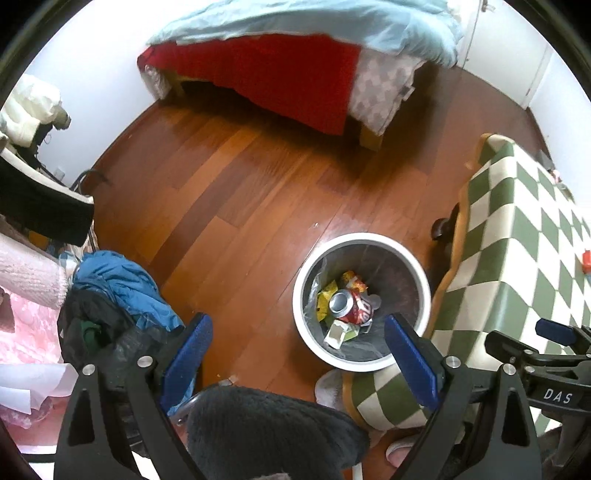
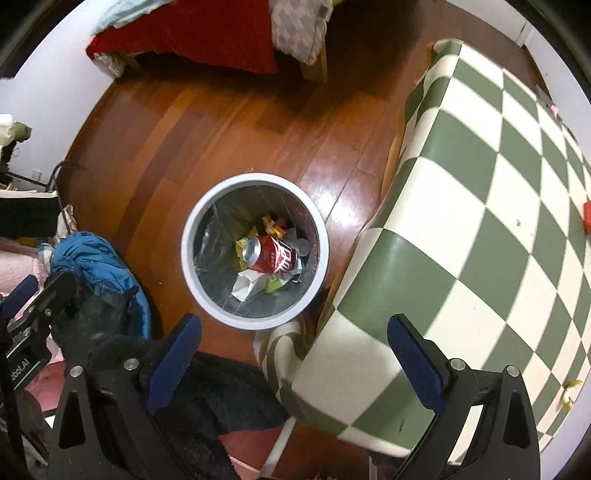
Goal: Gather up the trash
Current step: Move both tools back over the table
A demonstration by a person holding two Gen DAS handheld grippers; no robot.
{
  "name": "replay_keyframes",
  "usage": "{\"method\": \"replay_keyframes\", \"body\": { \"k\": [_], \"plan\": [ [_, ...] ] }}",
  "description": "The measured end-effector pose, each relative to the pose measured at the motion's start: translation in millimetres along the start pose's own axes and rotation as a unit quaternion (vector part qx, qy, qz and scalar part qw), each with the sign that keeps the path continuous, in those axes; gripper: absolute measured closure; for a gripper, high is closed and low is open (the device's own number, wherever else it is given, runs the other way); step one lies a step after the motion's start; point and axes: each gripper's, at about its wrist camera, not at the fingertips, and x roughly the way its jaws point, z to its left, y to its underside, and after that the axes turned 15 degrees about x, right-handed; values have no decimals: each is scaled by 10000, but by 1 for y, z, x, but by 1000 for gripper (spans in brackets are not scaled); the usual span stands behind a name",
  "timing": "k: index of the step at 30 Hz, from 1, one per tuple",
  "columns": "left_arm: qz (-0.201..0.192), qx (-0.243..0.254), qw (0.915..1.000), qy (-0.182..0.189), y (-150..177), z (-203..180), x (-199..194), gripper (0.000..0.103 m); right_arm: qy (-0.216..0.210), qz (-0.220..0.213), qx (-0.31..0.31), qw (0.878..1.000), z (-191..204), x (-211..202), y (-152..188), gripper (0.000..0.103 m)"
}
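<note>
A white round trash bin (image 1: 301, 295) (image 2: 188, 254) with a clear liner stands on the wooden floor beside the table. In it lie a crushed red soda can (image 1: 352, 304) (image 2: 273, 256), yellow wrappers (image 1: 327, 295) (image 2: 243, 245) and white paper scraps (image 1: 334, 334) (image 2: 245, 284). My left gripper (image 1: 297, 350) is open and empty, above the floor and the bin's near rim. My right gripper (image 2: 293, 356) is open and empty, above the table's corner, just near of the bin. A small red item (image 1: 586, 260) (image 2: 587, 218) lies on the table at the far right.
A table with a green and white checked cloth (image 1: 517, 258) (image 2: 480, 221) fills the right. A bed with red and light blue covers (image 1: 277, 74) (image 2: 184, 33) stands at the back. A heap of blue and dark clothes (image 1: 114, 291) (image 2: 92, 266) lies at the left. Yellow scraps (image 2: 570, 391) lie on the table.
</note>
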Motion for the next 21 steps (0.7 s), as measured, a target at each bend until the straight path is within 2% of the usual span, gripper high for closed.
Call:
{"method": "replay_keyframes", "body": {
  "k": [5,9,10,14,16,19,21],
  "plan": [
    [-322,62,9995,10,5,-5,-38,8,-229,-369,-100,9990,3,-50,20,1],
    [-549,79,9985,35,9,-7,-65,8,-354,-544,-137,9978,2,-74,31,1],
    [-618,84,9980,47,10,-9,-74,8,-466,-659,-143,9966,0,-91,39,1],
    [-873,103,9961,37,15,-15,-104,8,-694,-805,-119,9943,-4,-117,51,1],
    [-943,103,9955,16,16,-21,-118,8,-985,-937,-49,9907,-12,-142,63,1],
    [-1108,215,9936,93,16,-38,-135,8,-1185,-1043,52,9874,-23,-160,71,1],
    [-1182,330,9923,159,15,-51,-140,8,-1444,-1181,306,9820,-49,-182,82,1]
  ]
}}
